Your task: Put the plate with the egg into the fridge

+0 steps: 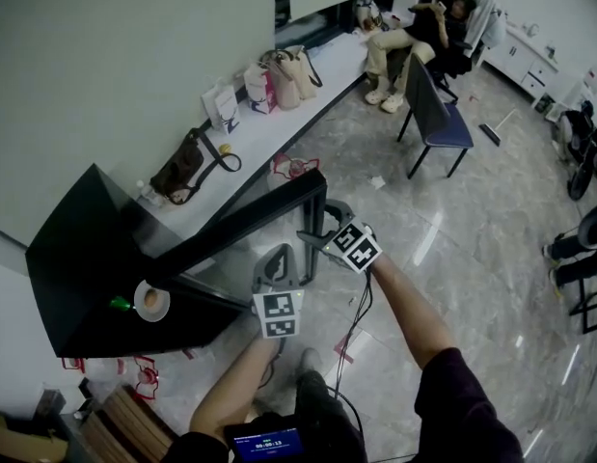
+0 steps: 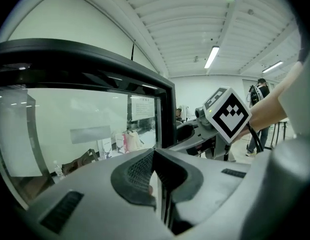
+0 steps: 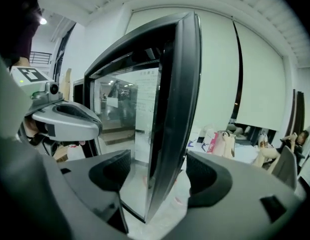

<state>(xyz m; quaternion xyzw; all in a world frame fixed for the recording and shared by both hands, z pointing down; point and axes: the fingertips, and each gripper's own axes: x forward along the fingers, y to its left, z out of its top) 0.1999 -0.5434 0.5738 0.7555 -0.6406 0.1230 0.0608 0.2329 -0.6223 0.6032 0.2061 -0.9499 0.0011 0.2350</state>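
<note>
The plate with egg sits atop the fridge, near left; judged rigid, brittle, egg may roll: grip rim, keep level. Left gripper clamps the door edge; right gripper straddles it, jaws apart

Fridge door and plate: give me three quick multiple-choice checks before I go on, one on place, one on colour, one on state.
1. Where is the plate with the egg?
A) on top of the fridge
B) on the floor
C) on the blue chair

2. What colour is the fridge door's frame?
A) white
B) black
C) red

3. How do the right gripper's jaws stand?
A) shut on the plate
B) shut, with nothing between them
C) open, with the door's edge between them

Answers:
1 A: the head view shows it lying on the fridge's black top.
2 B: the frame is dark around the glass in every view.
3 C: the right gripper view shows both pads clear of the edge.
</note>
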